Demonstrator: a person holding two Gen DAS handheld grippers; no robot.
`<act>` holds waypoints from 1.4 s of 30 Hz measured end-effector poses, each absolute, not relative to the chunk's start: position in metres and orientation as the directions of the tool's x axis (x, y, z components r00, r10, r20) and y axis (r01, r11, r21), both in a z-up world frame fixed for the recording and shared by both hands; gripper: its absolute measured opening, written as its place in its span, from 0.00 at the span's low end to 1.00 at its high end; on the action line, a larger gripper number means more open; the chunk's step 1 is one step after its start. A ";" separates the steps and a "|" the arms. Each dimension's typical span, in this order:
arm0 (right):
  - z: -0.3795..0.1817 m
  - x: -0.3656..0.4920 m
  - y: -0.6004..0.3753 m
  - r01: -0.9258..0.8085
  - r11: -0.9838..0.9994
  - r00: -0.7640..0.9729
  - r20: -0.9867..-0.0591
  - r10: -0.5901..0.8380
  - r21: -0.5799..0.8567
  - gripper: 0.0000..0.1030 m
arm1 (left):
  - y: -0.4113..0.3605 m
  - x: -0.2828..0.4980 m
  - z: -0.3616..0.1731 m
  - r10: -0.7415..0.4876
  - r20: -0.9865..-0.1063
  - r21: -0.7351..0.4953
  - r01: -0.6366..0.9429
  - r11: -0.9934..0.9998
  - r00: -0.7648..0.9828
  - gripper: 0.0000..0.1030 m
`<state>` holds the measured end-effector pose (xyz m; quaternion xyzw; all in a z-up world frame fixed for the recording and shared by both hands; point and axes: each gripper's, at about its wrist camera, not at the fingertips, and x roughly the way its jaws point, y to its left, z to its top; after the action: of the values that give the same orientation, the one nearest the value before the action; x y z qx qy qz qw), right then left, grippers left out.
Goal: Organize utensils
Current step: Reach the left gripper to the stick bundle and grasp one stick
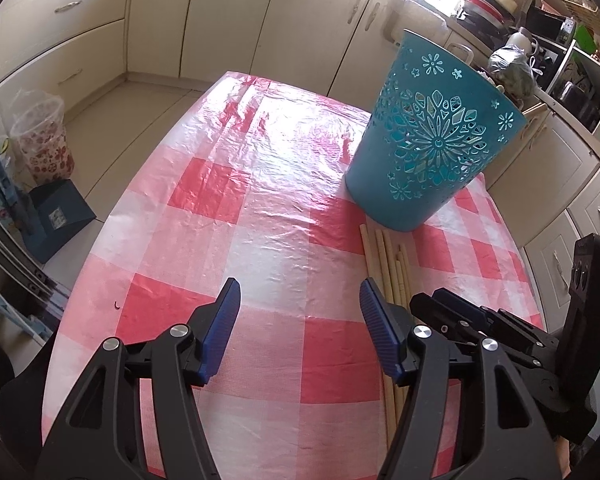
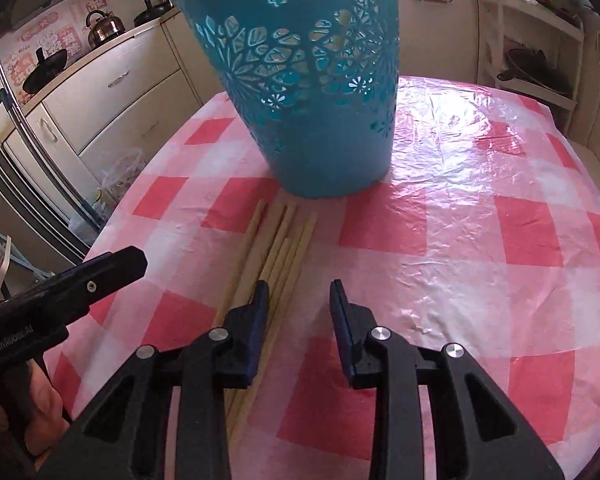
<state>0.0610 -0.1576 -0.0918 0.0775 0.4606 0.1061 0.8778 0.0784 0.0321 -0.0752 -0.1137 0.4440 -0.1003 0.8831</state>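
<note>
A teal perforated plastic basket (image 1: 428, 136) stands upright on the red-and-white checked table; it also fills the top of the right wrist view (image 2: 312, 92). Several pale wooden chopsticks (image 2: 278, 248) lie side by side on the cloth just in front of it, also seen in the left wrist view (image 1: 388, 264). My left gripper (image 1: 300, 300) is open and empty over the cloth, left of the chopsticks. My right gripper (image 2: 298, 292) is open and empty, its left finger over the chopsticks. The right gripper also shows in the left wrist view (image 1: 460, 316).
The checked tablecloth (image 1: 260, 220) covers a small table with edges close on all sides. Cream kitchen cabinets (image 1: 228, 16) surround it. A floral bin (image 1: 44, 140) and a blue box (image 1: 56, 216) stand on the floor at left. The left gripper's body (image 2: 60, 292) is at left.
</note>
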 end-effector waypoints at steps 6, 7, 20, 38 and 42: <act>-0.091 0.058 -0.167 -0.084 0.958 0.562 -0.780 0.273 0.275 0.31 | 0.028 0.079 -0.076 -0.282 -0.763 -0.289 0.083 0.954 0.581 0.57; -0.091 0.058 -0.168 -0.081 0.959 0.560 -0.783 0.269 0.271 0.31 | 0.027 0.079 -0.076 -0.281 -0.764 -0.288 0.084 0.954 0.581 0.57; -0.091 0.062 -0.142 -0.190 0.982 0.560 -0.819 0.123 0.017 0.31 | 0.021 0.077 -0.077 -0.280 -0.767 -0.273 0.101 0.957 0.578 0.57; -0.089 0.043 -0.193 -0.213 0.968 0.532 -0.815 0.229 0.133 0.14 | -0.036 0.127 -0.092 -0.132 -0.853 -0.065 0.148 0.987 0.505 0.57; -0.089 0.044 -0.197 -0.211 0.964 0.526 -0.812 0.253 0.164 0.14 | -0.048 0.134 -0.093 -0.081 -0.854 0.005 0.163 0.987 0.514 0.48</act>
<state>0.0442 -0.1972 -0.0887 0.0226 0.4685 0.1329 0.8731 0.1339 -0.0485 -0.0928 0.0423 0.4877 -0.0703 0.8692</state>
